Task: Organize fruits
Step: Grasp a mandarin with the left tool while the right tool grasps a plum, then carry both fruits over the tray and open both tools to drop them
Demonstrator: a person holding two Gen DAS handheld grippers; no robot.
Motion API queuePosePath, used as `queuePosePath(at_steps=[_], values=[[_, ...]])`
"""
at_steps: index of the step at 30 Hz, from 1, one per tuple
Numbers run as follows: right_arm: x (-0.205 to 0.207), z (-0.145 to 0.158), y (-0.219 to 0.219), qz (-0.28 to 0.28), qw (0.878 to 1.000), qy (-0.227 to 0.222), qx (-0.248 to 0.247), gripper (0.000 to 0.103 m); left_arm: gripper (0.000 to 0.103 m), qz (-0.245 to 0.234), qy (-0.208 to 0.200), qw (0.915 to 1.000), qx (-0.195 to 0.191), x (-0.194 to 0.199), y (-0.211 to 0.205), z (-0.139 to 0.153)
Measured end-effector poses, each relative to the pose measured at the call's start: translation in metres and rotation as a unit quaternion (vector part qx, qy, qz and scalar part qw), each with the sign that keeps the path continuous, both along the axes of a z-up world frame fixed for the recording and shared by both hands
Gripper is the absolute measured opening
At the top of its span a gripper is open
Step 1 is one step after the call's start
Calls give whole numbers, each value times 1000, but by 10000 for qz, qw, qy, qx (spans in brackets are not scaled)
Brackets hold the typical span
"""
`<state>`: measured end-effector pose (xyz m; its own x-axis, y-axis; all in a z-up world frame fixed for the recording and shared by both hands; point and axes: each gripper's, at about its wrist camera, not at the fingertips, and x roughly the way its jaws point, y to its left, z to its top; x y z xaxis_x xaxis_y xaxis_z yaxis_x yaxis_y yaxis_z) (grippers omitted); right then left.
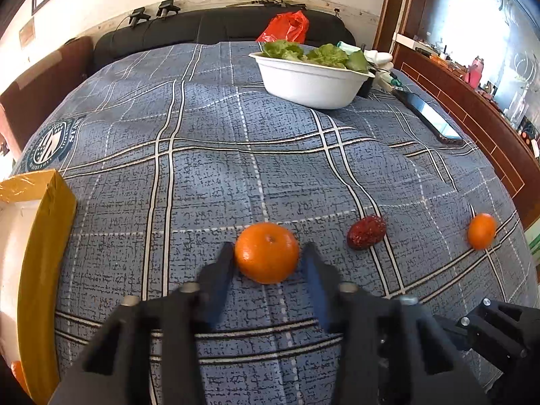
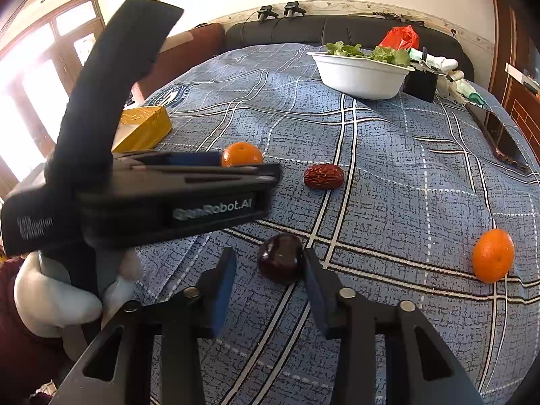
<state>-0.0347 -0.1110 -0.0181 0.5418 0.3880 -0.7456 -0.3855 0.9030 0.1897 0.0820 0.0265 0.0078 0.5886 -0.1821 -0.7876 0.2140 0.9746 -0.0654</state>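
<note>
My left gripper (image 1: pixel 266 253) is open around an orange (image 1: pixel 266 252) on the blue plaid cloth; the fingers stand on either side of it with small gaps. The same orange (image 2: pixel 242 154) shows past the left gripper's body in the right wrist view. My right gripper (image 2: pixel 268 263) is open around a dark red round fruit (image 2: pixel 280 261), apart from both fingers. A wrinkled red date (image 1: pixel 367 232) (image 2: pixel 323 176) lies between the oranges. A second orange (image 1: pixel 481 230) (image 2: pixel 493 255) lies far right. A yellow box (image 1: pixel 44 236) (image 2: pixel 143 128) with a white inside stands left.
A white bowl of lettuce (image 1: pixel 312 82) (image 2: pixel 361 74) stands at the back. A red bag (image 1: pixel 285 27) lies behind it. A dark phone (image 1: pixel 430 116) (image 2: pixel 499 138) lies at the right edge. A black sofa back and wooden furniture border the surface.
</note>
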Motion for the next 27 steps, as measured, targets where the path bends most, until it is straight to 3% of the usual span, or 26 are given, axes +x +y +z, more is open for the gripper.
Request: queuePosePath(at_steps=[4,9,16,22,27], values=[[0,0,-3,-61,10000,17,52,29,34,13,66,9999,-157,-2,4,2],[-4,3,-2,-87,9999,-117,21,29,34,202,-16,9992,-339,-22,19,18],[-10,14,-2,-247,9994,-221,-80,29,34,593,-497,9958,-481,-72,69,68],[-31,54,20,-60,9987,-494,-56,29,35,1252,-763,9869,-674,-119,142,93],[-47,86,68,384,9964,-755,-84,29,35,2063,-612,9696,-1168,-145,210,88]])
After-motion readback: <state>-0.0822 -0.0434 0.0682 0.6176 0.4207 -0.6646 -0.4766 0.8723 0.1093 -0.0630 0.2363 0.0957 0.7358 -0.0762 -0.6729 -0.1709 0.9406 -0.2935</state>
